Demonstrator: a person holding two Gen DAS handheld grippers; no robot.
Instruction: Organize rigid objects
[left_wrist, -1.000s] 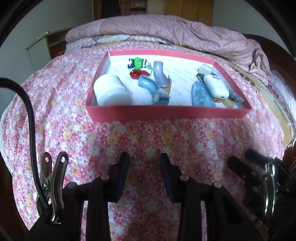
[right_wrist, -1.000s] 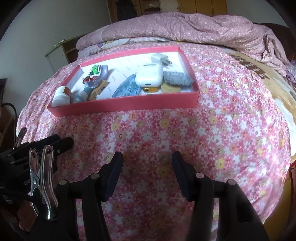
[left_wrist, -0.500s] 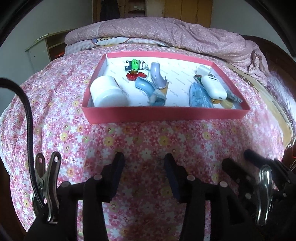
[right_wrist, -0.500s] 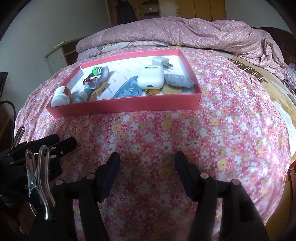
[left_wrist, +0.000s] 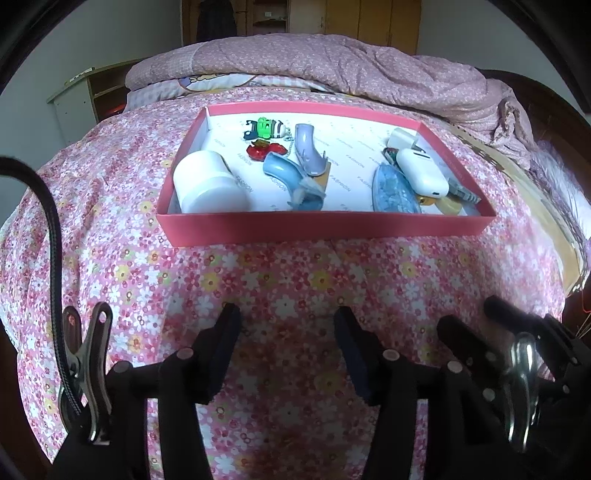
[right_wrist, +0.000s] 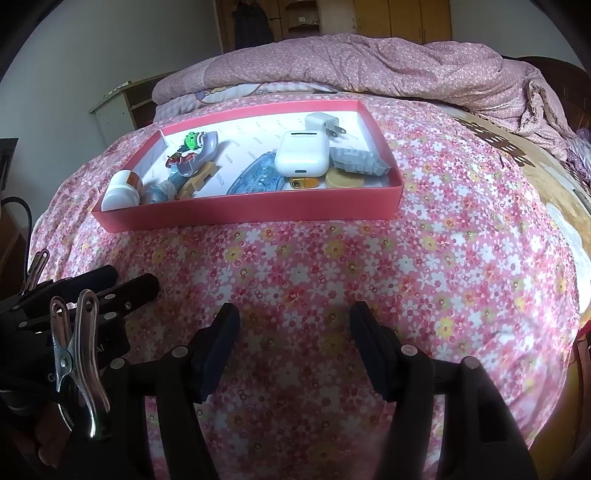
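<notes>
Pink tray (left_wrist: 325, 229) is sitting full ahead; I am widening both my left gripper (left_wrist: 286, 325) and right gripper (right_wrist: 293, 321), empty, freeing them to pick.

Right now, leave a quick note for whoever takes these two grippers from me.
Left gripper: jaws open, have just been opening, nothing between them, over the floral bedspread.
Right gripper: the same, open and empty.
Everything sits in the pink tray ahead of both grippers: white jar at its left end; toy figures and blue curved pieces in the middle; white earbud case, wall plug, blue oval piece, grey ridged piece and yellow disc at the right.
Done: nothing held.
Left: the sorting; pieces lie mixed, some overlapping.
</notes>
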